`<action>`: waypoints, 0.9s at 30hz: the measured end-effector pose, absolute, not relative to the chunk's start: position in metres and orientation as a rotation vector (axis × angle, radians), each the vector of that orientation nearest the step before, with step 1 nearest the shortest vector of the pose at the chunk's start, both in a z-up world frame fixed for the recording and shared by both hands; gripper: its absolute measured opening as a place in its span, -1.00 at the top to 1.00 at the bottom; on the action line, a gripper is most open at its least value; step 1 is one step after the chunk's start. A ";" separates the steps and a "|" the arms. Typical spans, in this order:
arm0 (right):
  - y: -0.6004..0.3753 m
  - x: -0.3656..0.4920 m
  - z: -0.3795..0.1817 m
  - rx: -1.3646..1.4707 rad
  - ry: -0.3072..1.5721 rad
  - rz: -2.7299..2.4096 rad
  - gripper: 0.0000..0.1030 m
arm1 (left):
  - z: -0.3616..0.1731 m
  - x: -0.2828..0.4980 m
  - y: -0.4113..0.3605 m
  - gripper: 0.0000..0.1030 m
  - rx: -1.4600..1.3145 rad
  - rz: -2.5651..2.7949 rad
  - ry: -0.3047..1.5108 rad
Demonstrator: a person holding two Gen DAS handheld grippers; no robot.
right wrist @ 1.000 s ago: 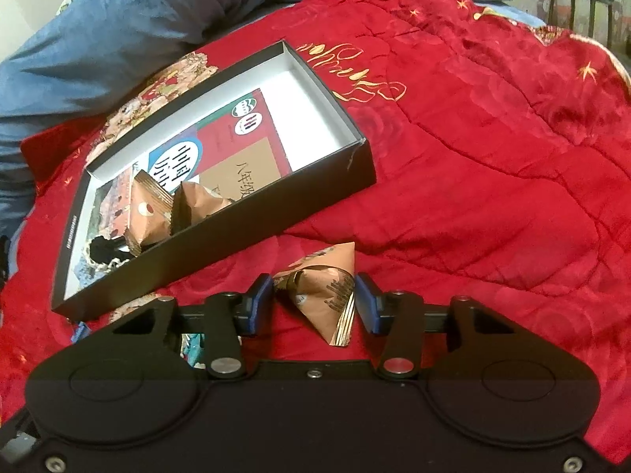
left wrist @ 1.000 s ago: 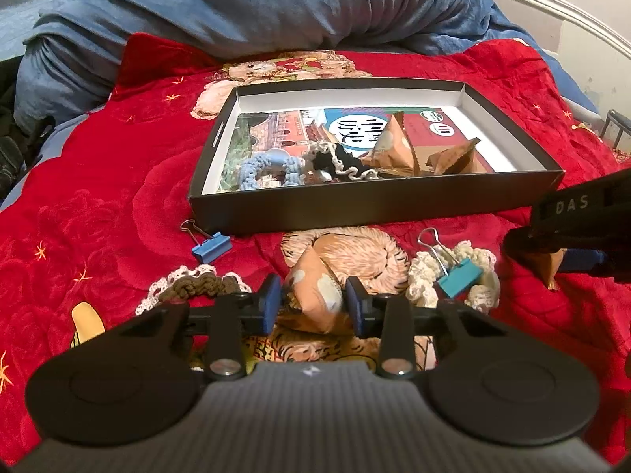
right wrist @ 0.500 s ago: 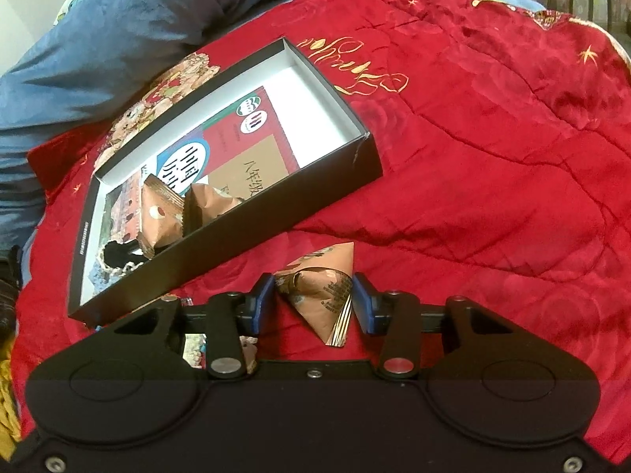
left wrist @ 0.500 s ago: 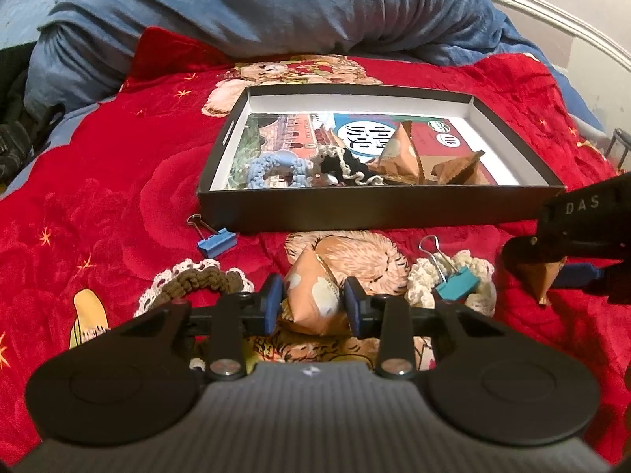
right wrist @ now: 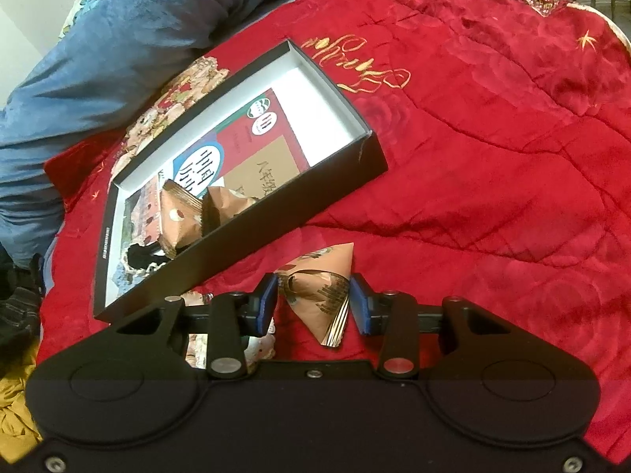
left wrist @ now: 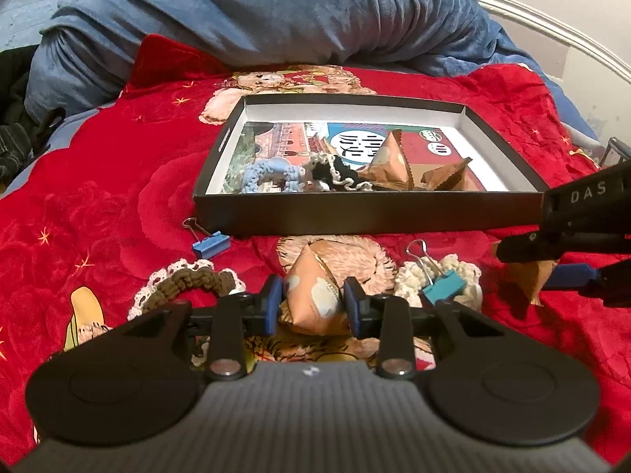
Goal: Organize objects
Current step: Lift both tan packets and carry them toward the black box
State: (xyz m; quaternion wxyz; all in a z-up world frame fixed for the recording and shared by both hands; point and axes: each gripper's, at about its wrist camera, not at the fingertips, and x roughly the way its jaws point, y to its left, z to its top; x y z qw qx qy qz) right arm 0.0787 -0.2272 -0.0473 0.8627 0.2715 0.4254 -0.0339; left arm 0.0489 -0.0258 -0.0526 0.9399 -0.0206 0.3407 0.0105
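Red quilted bedspread (right wrist: 493,138) fills both frames. Each gripper's jaws clamp a brown pyramid-shaped foil packet: left gripper (left wrist: 312,304), right gripper (right wrist: 313,302). Next, probably, both lift toward the shallow black cardboard box (left wrist: 366,215) at frame centre.

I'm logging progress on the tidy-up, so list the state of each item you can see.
Left gripper: shut on a snack packet.
Right gripper: shut on another packet.
Black box: open, partly filled.
Blue binder clip: outside box.
Teal binder clip: outside, on white scrunchie.
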 end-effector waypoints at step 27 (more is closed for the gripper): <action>-0.225 0.078 -0.038 0.557 0.844 -0.053 0.28 | -0.042 0.040 -0.032 0.26 -0.028 -0.010 0.644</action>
